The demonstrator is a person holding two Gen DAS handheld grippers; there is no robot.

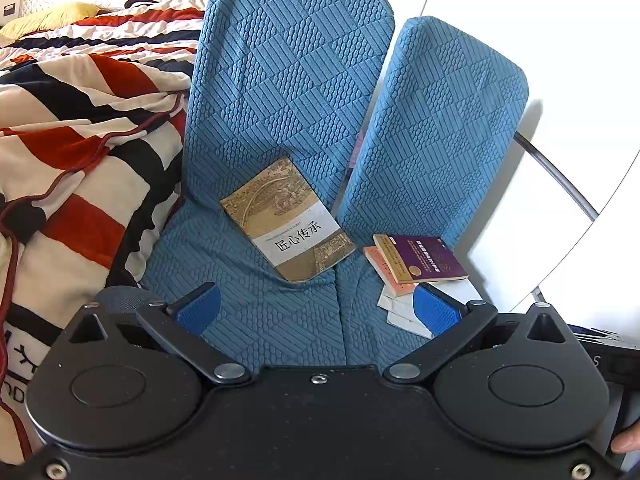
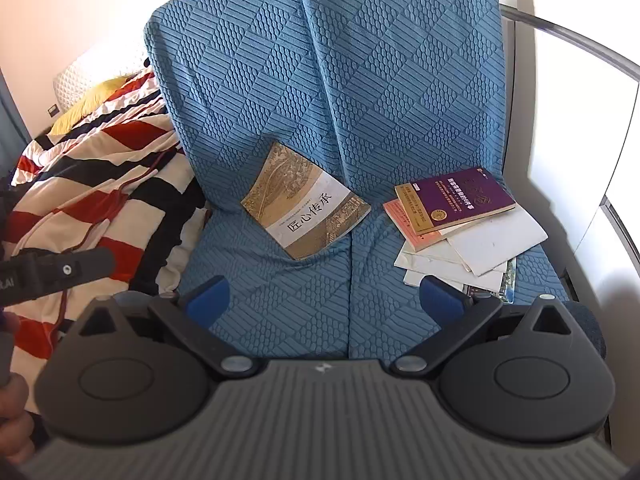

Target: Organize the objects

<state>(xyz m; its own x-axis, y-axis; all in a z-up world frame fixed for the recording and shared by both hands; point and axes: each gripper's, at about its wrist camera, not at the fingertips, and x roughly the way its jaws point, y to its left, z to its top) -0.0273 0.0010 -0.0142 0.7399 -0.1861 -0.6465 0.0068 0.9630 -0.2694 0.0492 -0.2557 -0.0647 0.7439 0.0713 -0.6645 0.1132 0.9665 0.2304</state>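
Seat covers between the jaws are blue with a quilted checker texture. Tan-and-white book ahead, purple book off right, striped red-black-cream blanket left.

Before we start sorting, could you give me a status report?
Both grippers open, empty. Tan book leaning on backrest; purple book atop pile. Nothing blocking.

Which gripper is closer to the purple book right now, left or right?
Left, by a small margin, as far as the two views show. The left gripper hangs open with one finger beside the pile under the purple book. The right gripper, also open, sits further back from it.
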